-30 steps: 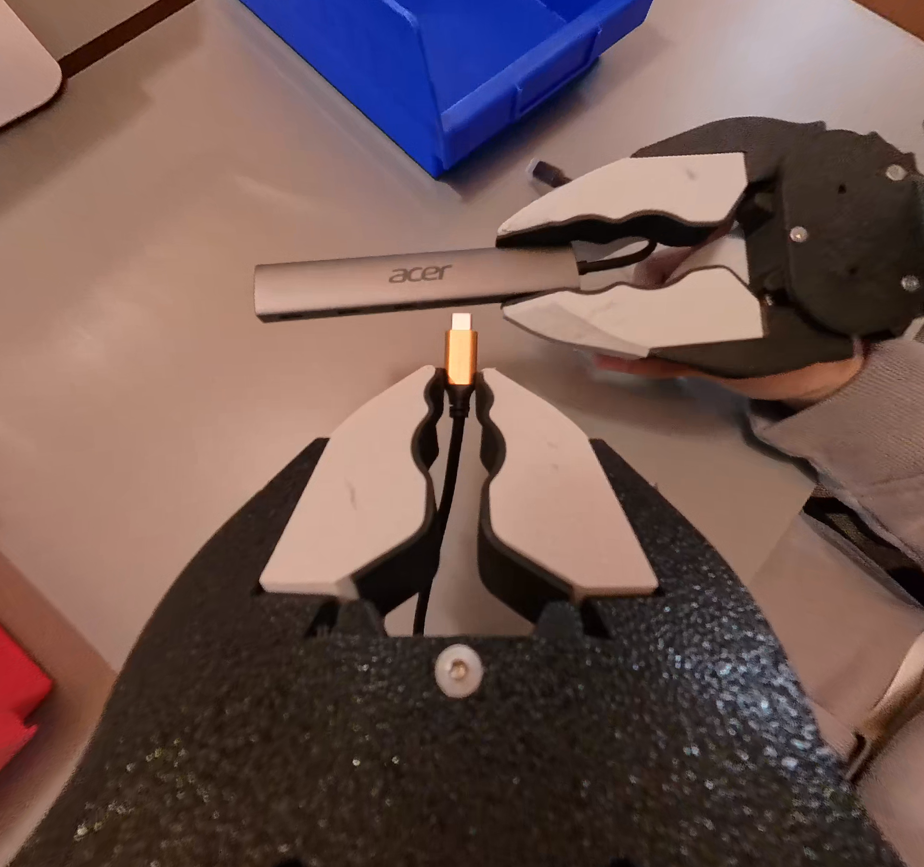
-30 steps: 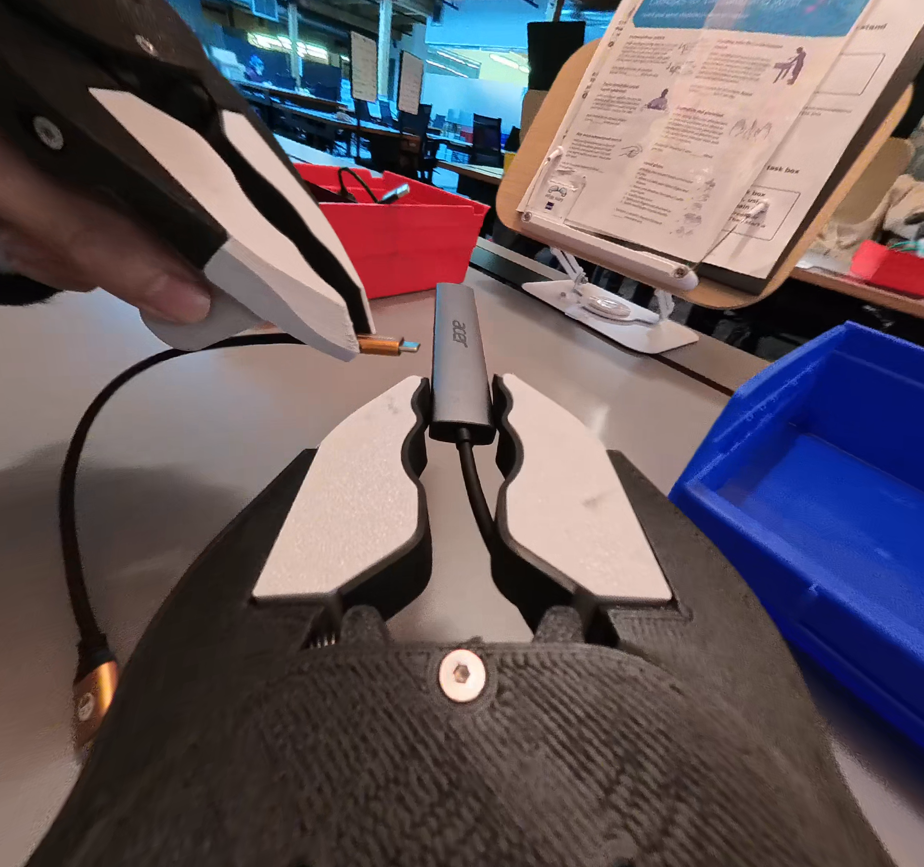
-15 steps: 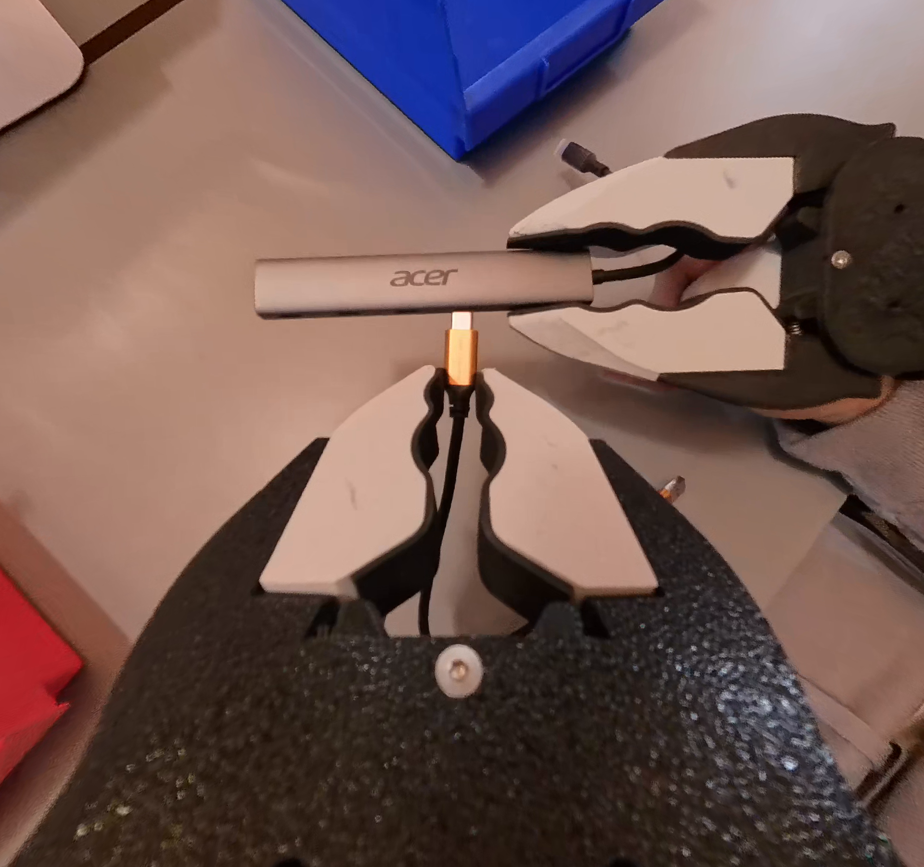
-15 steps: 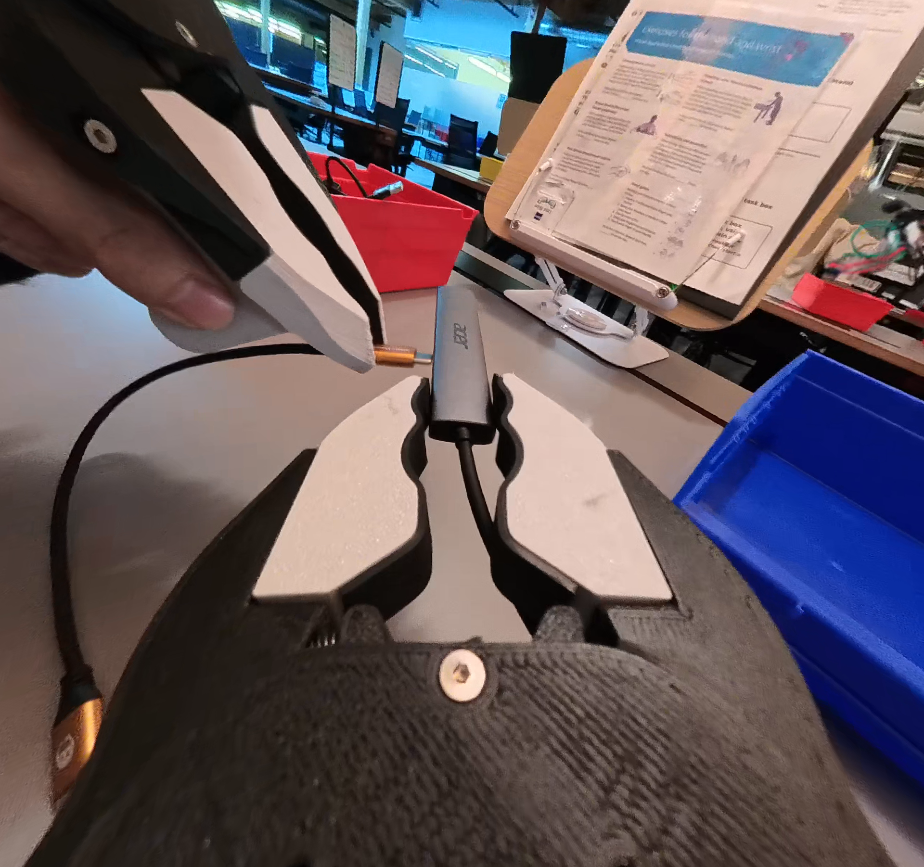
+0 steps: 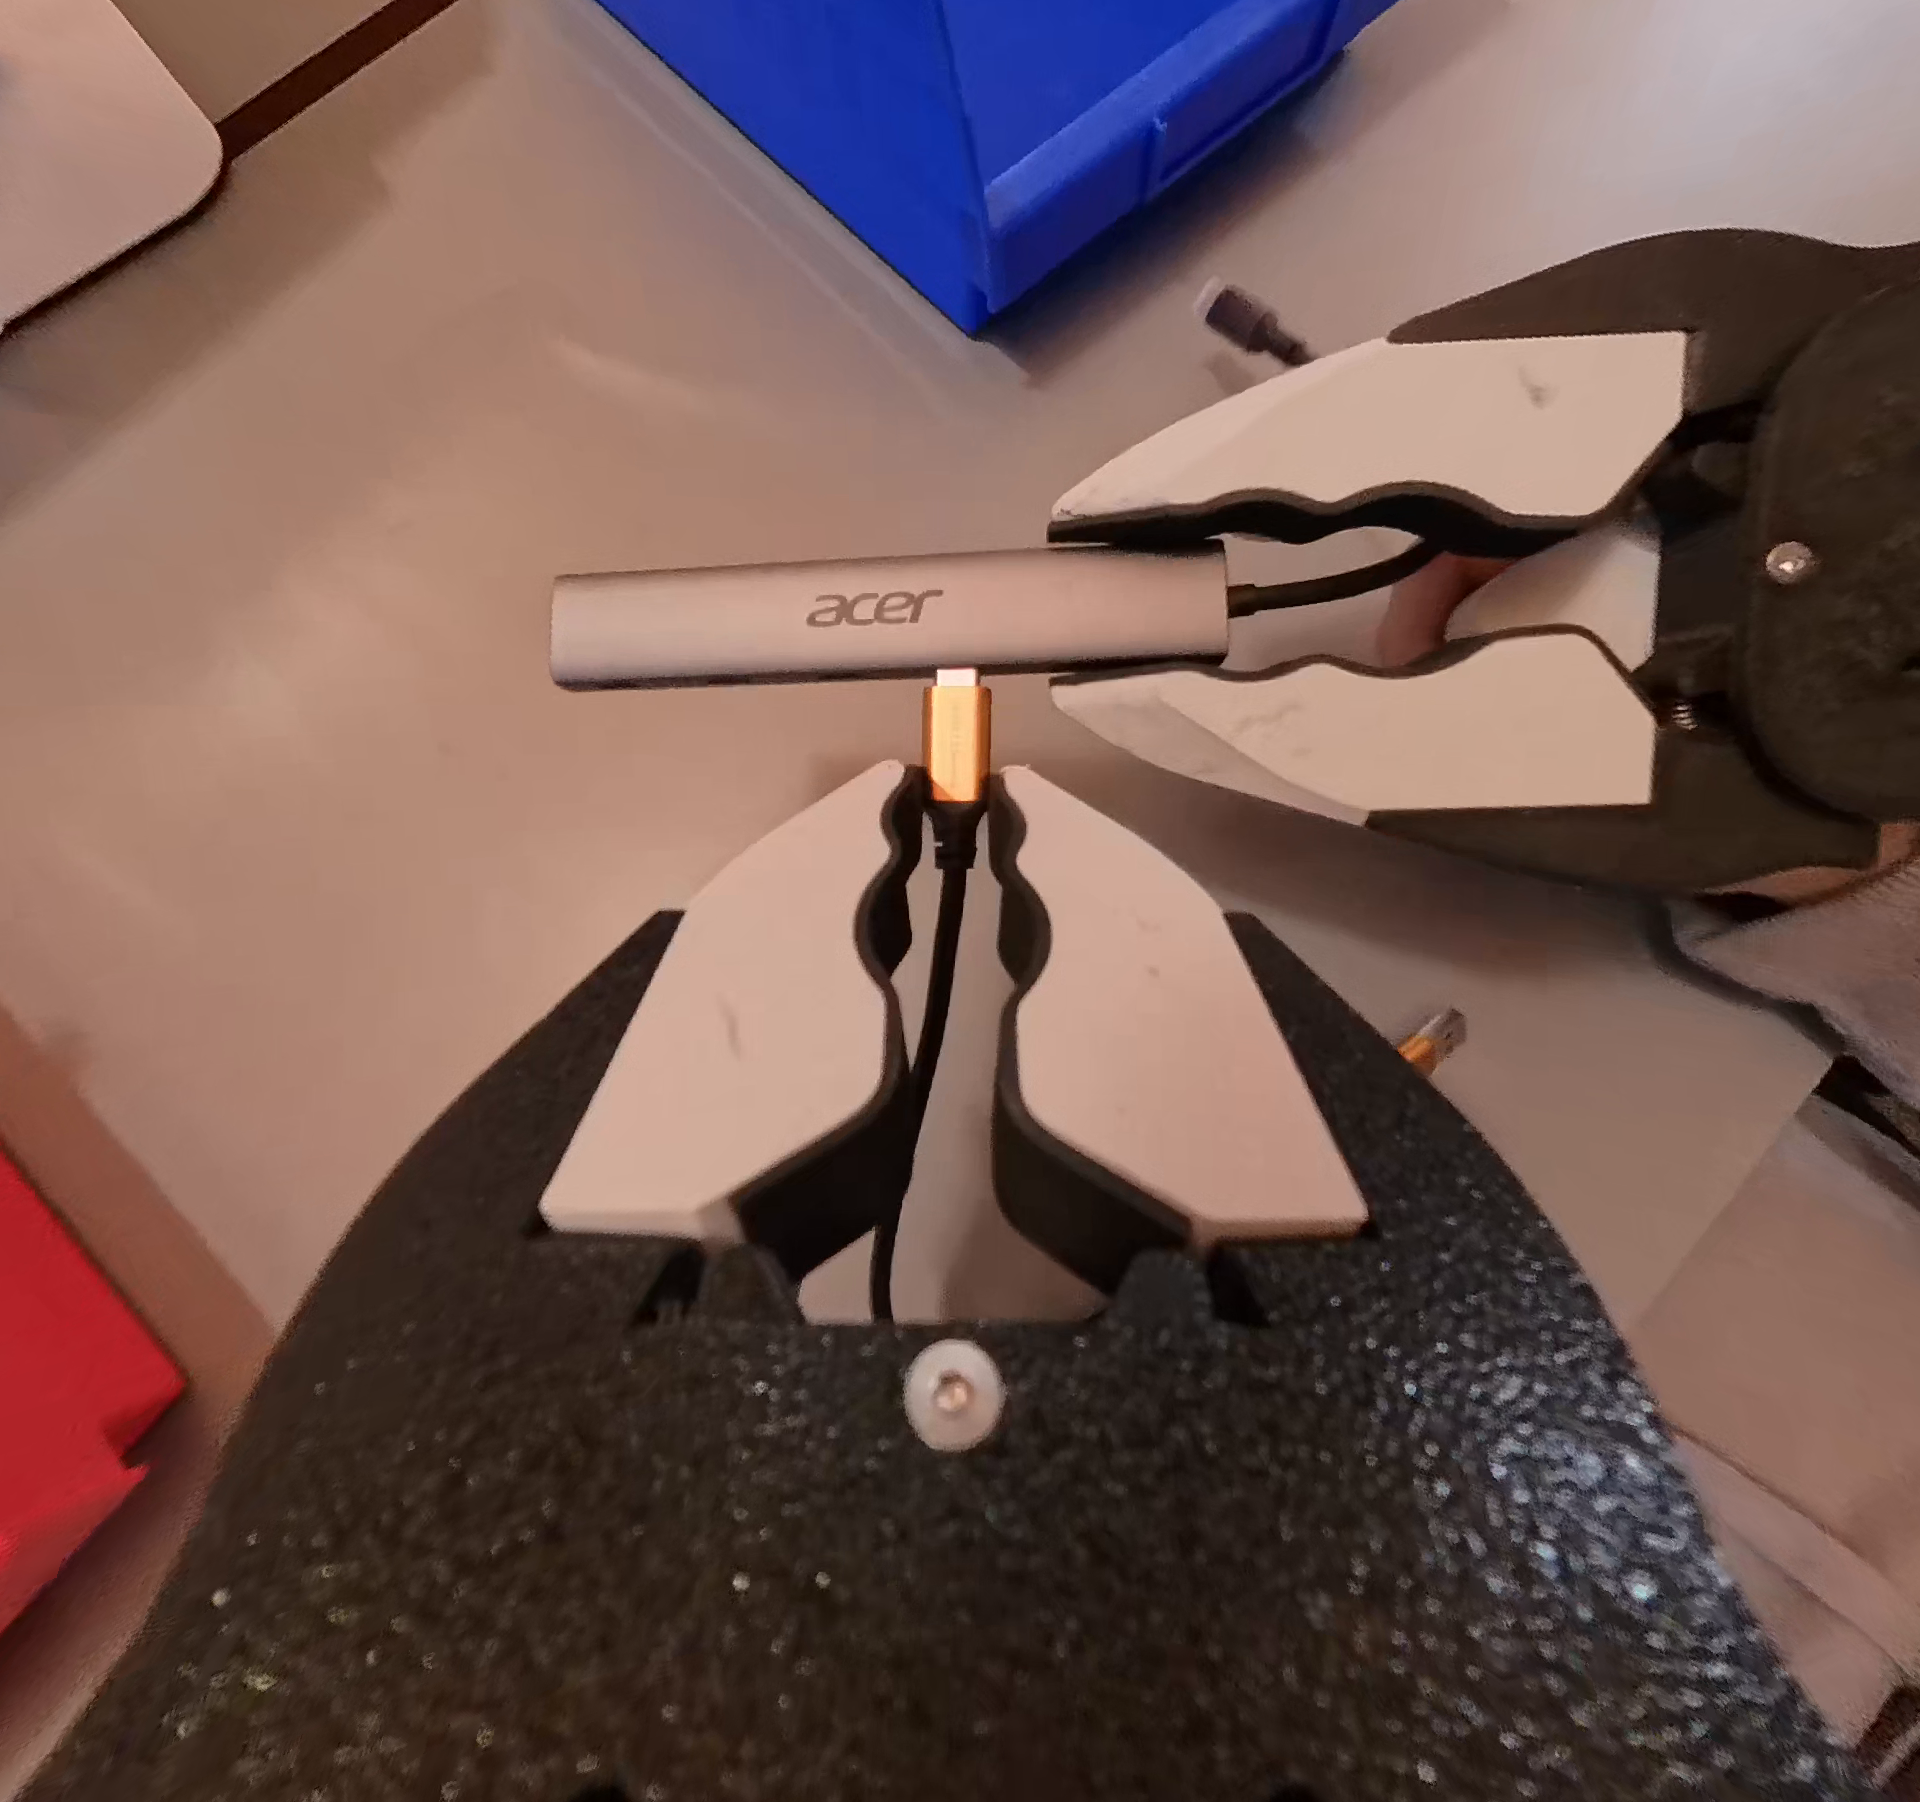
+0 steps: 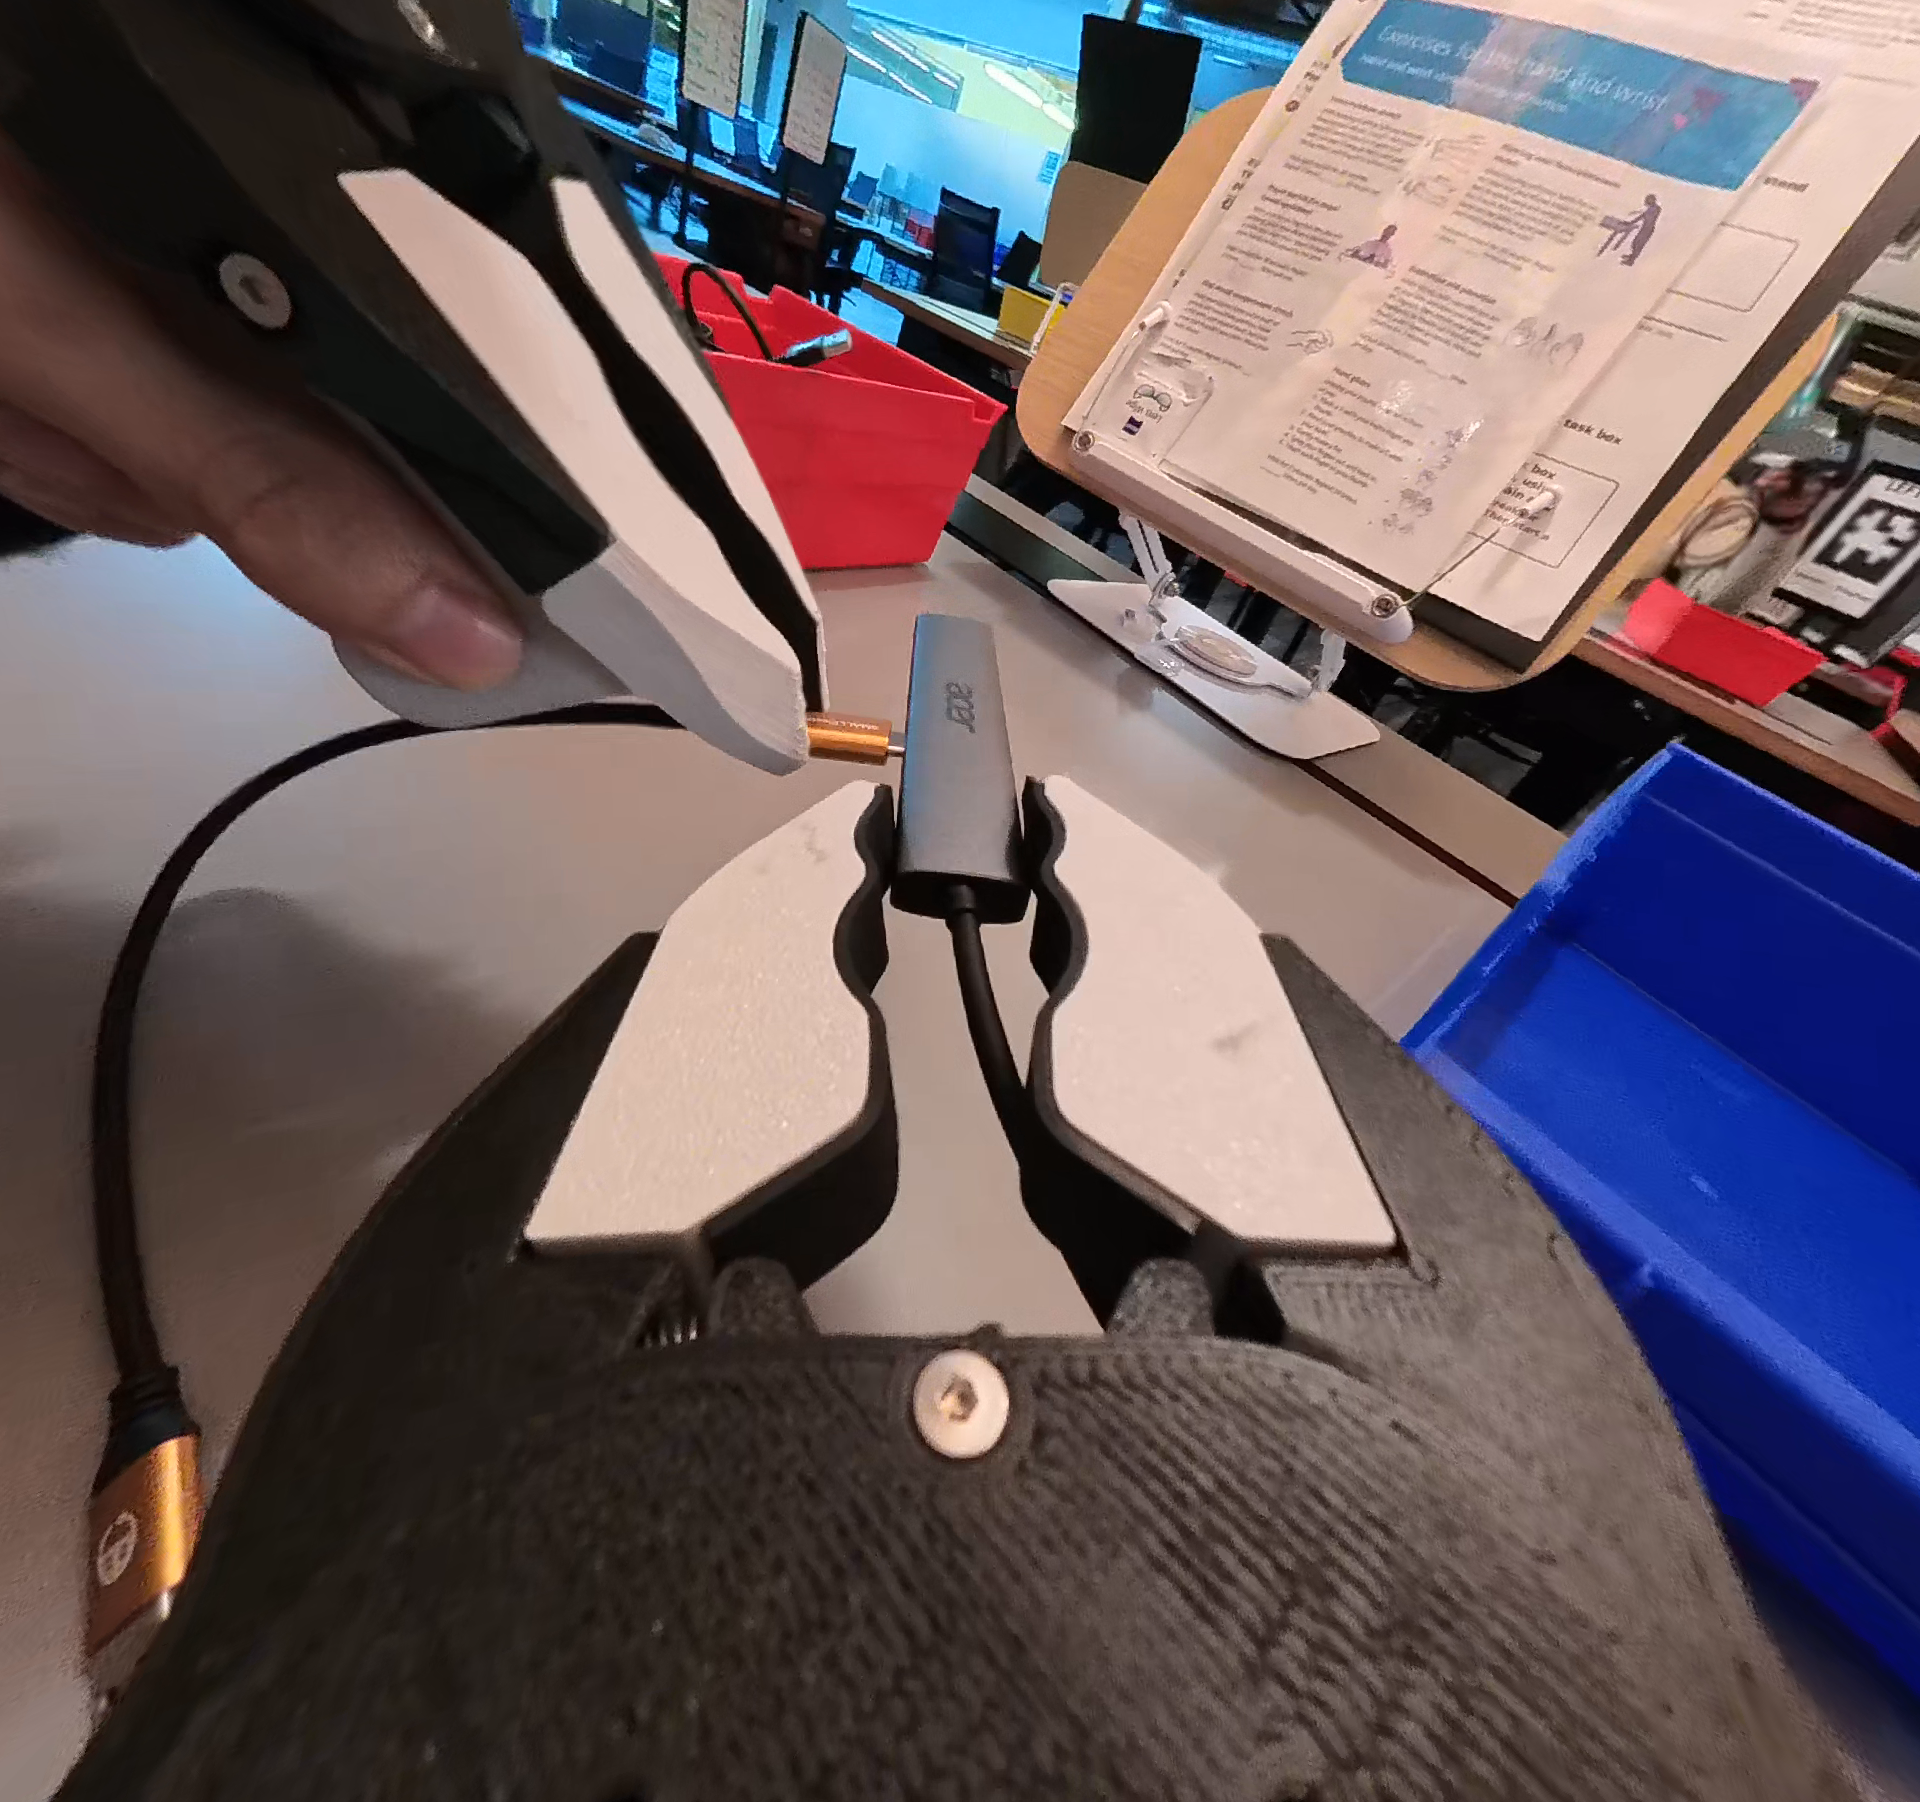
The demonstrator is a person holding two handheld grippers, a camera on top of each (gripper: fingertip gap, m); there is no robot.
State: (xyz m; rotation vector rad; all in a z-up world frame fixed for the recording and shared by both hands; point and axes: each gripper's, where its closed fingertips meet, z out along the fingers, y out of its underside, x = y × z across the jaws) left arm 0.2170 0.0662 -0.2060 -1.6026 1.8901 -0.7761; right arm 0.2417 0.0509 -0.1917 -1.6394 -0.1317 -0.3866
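Hub (image 5: 883, 614), one slim grey bar with a printed logo on its top face, is held above the grey table (image 5: 364, 505), clamped at its cord end by the right gripper (image 5: 1049, 609). One left gripper (image 5: 954, 771) has its jaws closed on one orange-sleeved plug (image 5: 956, 750), whose metal tip touches the hub's side. One blue bin (image 5: 987, 38) and one red bin (image 6: 862, 443) stand nearby, with one document stand (image 6: 1455, 298) holding printed pages.

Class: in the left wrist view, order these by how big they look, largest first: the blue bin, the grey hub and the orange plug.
1. blue bin, though cut off by the frame
2. grey hub
3. orange plug

The bin sits farther away, so its lead is safe.
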